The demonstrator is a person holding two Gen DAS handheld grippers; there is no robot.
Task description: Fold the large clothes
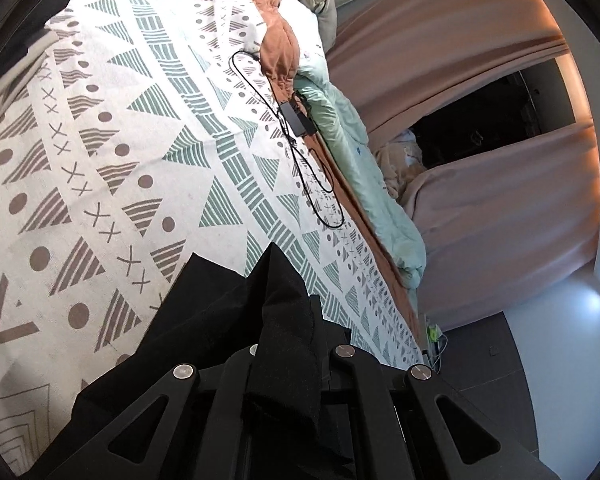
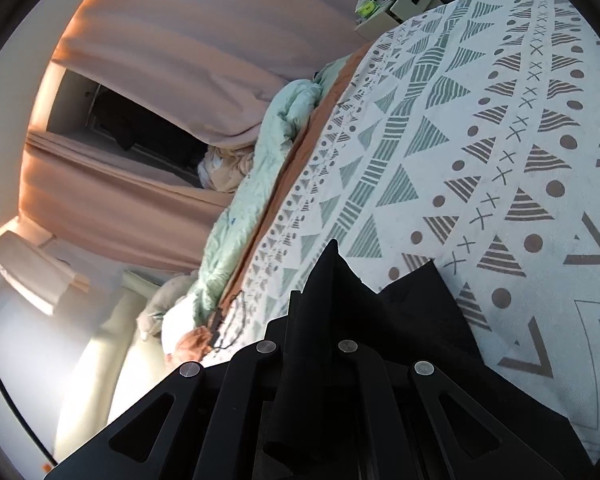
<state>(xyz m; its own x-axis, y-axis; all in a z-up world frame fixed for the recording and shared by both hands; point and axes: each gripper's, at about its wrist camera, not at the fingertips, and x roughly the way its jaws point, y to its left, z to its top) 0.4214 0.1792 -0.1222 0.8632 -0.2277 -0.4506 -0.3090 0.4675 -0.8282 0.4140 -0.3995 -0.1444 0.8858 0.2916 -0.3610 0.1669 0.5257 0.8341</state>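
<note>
Left wrist view shows a wide bed (image 1: 100, 140) covered by a patterned white spread (image 1: 148, 92) with green and brown triangles, dots and crosses; pink curtains (image 1: 440, 40) hang beyond its far edge, and a pale green quilt (image 1: 352, 152) is bunched along that side. A black cable with a small box (image 1: 300, 120) lies looped on the spread near the quilt.

The black garment (image 1: 220, 320) hangs over the near part of the bed, one end pinched in the left gripper (image 1: 288, 320), whose jaws are clamped tight on a gathered peak of the cloth. In the right wrist view the right gripper (image 2: 324, 300) is likewise clenched on another bunch of the same black garment (image 2: 412, 312), which trails down to the right over the spread (image 2: 480, 140).

The cloth looks soft, limp and light for its size: it drapes in loose folds and would sag between the two holds. It seems matte, so unlikely to slip, though a thin pinch could pull free. Corners or hem edges look like the best places to take hold, well apart, so the fabric spreads flat.
</note>
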